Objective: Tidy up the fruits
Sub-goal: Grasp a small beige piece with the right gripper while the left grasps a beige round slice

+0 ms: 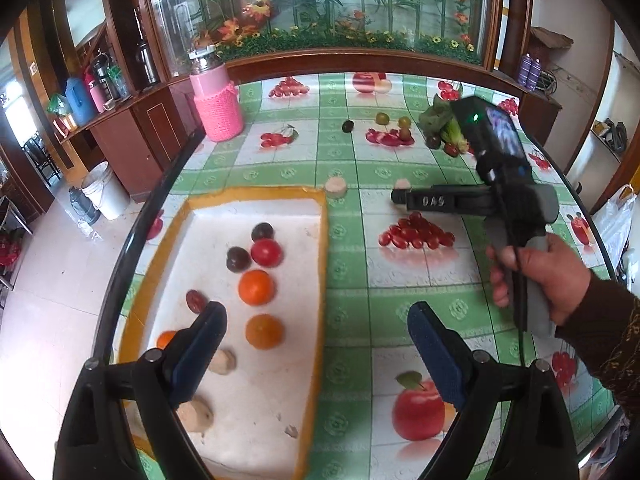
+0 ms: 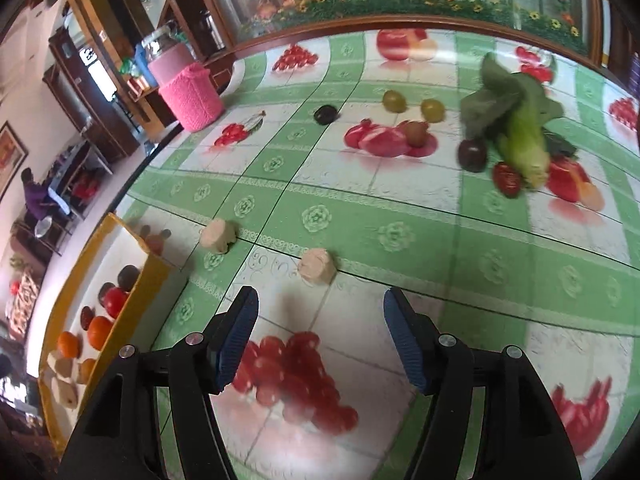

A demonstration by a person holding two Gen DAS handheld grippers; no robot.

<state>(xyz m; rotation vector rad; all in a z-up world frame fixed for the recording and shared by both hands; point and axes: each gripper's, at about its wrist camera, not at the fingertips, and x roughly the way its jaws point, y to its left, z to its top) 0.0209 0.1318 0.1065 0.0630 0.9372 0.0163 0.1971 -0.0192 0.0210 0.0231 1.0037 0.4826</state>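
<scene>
The right tongs (image 2: 320, 340) are apart and hold nothing. Their tips point at a pale beige lump (image 2: 317, 266) that sits on the bench (image 2: 360, 224) just past them. A second beige lump (image 2: 218, 235) lies to the left, close to the yellow tray (image 2: 154, 270).

If the tongs close too soon, they may miss the lump or push it away across the slick cloth. The bench cloth has fruit pictures on it, so a printed pile of red fruit could be mistaken for a real one.

The left tongs (image 1: 316, 344) are wide apart and empty, above the near right edge of the tray.

The lump is small, bumpy and light tan, with flat cut sides. Inside the tray are oranges (image 1: 256, 287), a red tomato (image 1: 267, 252), dark plums (image 1: 238, 259) and more beige lumps (image 1: 223, 361). Far on the bench are green fruits (image 2: 394, 101), a brown one, a black one (image 2: 326, 114), dark red ones (image 2: 472, 155) and leafy greens (image 2: 516, 116), still loose.
</scene>
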